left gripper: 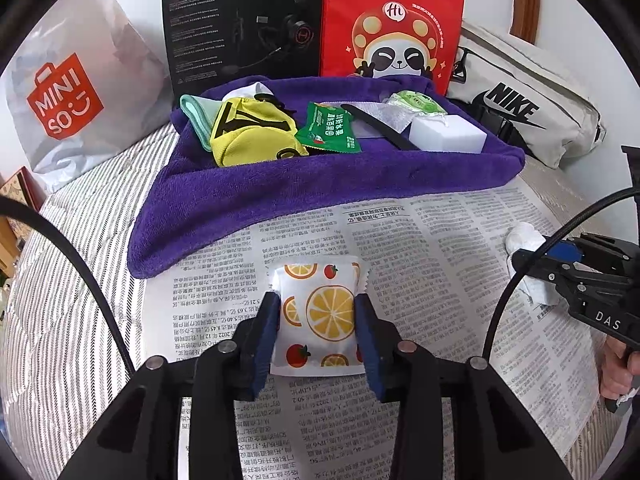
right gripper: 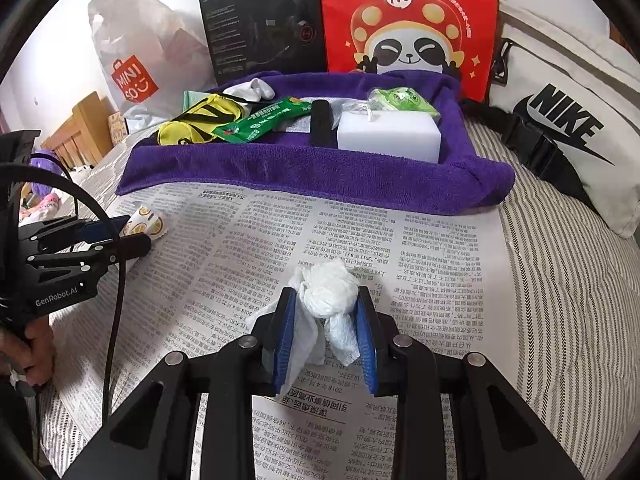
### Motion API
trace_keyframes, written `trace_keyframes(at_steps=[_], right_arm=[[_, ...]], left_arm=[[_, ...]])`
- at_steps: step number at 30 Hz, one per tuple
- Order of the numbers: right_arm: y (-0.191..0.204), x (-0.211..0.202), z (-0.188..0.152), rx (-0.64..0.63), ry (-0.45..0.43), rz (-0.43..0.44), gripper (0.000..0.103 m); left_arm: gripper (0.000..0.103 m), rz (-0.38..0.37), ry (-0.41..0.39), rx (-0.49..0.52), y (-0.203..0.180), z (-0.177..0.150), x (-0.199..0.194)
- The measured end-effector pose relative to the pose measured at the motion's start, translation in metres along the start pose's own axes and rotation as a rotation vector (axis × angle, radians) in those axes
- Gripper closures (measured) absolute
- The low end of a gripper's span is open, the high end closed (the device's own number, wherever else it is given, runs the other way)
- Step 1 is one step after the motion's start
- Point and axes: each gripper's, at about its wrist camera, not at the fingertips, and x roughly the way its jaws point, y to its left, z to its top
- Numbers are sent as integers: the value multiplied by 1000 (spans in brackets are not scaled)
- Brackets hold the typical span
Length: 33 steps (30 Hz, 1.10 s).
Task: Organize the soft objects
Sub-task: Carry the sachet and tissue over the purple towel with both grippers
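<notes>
My left gripper (left gripper: 318, 308) is shut on a white tissue pack with orange-slice prints (left gripper: 320, 316), over the newspaper (left gripper: 440, 248). My right gripper (right gripper: 326, 312) is shut on a crumpled white tissue wad (right gripper: 328, 292), also over the newspaper (right gripper: 420, 272). Behind lies a purple towel (left gripper: 280, 188) (right gripper: 300, 168) carrying a yellow pouch (left gripper: 248, 130), a green sachet (left gripper: 330, 128), a white sponge block (right gripper: 388, 136) and a green wrapped item (right gripper: 400, 100). The right gripper shows at the right edge of the left wrist view (left gripper: 532, 258); the left gripper shows at the left of the right wrist view (right gripper: 120, 236).
Against the wall stand a Miniso bag (left gripper: 68, 96), a black headset box (left gripper: 244, 24) and a red panda bag (left gripper: 392, 20). A white Nike waist bag (right gripper: 560, 120) lies at the right. Striped bedding (right gripper: 580, 300) surrounds the newspaper.
</notes>
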Motion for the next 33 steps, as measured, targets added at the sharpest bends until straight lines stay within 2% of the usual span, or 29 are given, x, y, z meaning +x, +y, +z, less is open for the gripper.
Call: trace_keyframes(at_steps=[1, 2, 7, 17, 33], right_arm=[[-1, -1, 1, 12, 7, 4, 75], [-2, -4, 3, 28, 10, 21, 75], [1, -22, 14, 12, -20, 28, 75], [5, -42, 39, -16, -62, 54, 75], [9, -24, 90, -36, -52, 92, 75]], left_arm=[[76, -6, 5, -2, 1, 1, 0], [78, -13, 11, -7, 2, 1, 0], [80, -145, 37, -81, 13, 4, -5], [81, -141, 6, -72, 15, 17, -27], [81, -91, -31, -69, 39, 68, -40]])
